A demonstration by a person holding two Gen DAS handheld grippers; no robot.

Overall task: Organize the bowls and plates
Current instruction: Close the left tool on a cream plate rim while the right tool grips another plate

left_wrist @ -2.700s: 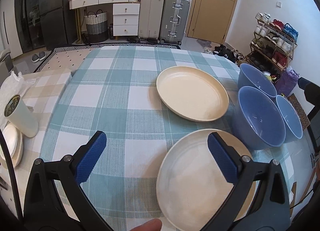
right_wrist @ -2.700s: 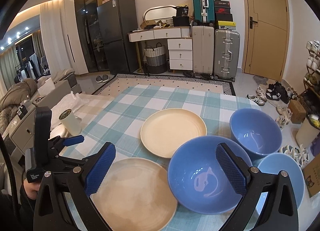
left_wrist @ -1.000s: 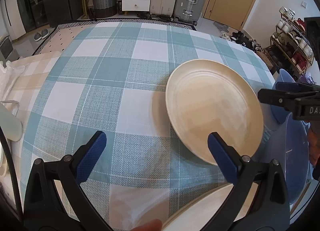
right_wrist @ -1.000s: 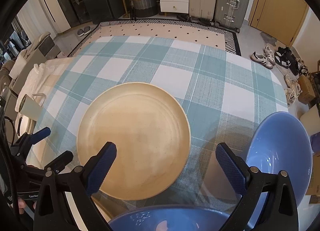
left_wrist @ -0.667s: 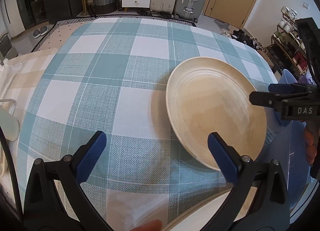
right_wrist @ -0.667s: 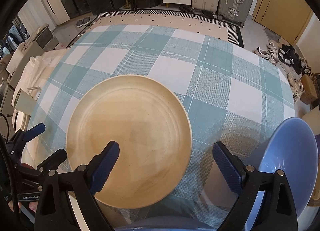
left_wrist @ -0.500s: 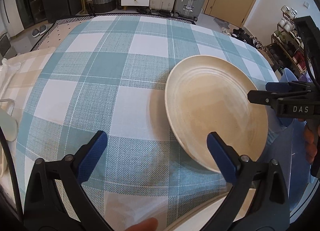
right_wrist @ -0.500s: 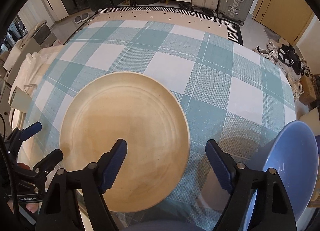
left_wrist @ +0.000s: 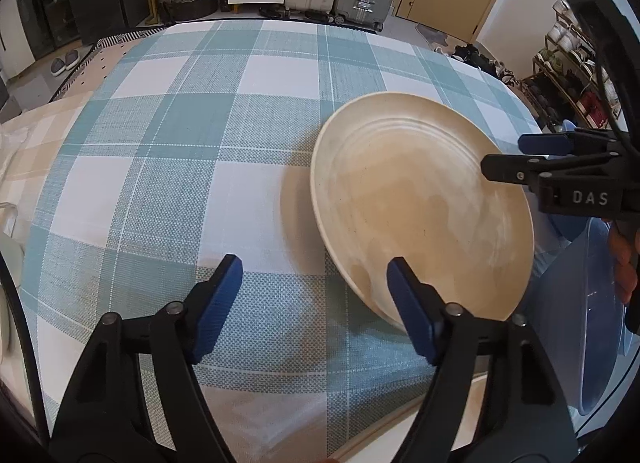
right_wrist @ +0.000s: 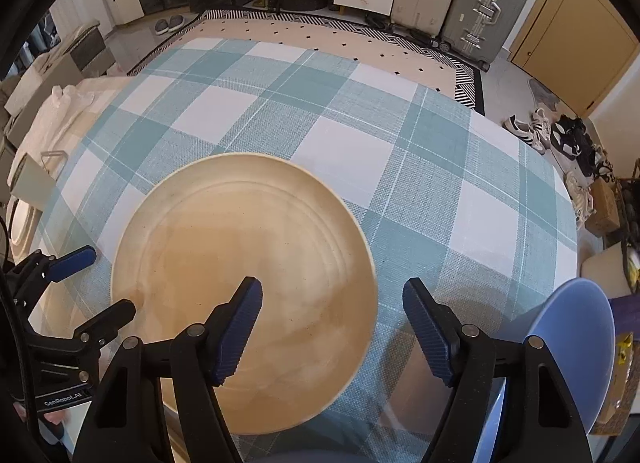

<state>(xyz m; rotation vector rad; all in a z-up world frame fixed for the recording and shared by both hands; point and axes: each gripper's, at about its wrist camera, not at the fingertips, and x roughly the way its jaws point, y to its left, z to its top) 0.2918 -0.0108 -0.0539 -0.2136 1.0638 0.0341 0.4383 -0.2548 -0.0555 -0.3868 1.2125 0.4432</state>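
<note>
My 2 grippers hang over the cream plate (right_wrist: 244,291), which lies flat on the checked tablecloth (left_wrist: 168,167) with a blue bowl (right_wrist: 576,347) close on its right. My left gripper (left_wrist: 314,305) and right gripper (right_wrist: 332,329) have both just been closing, yet each is part open and grips nothing, straddling opposite rims. I judge the risk is that a low, slick rim slips my fingers (right_wrist: 236,331), tipping the plate or knocking the bowl.

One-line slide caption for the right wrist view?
Right gripper, jaws just closing, straddles the rim of a beige plate on the checked tablecloth.
</note>
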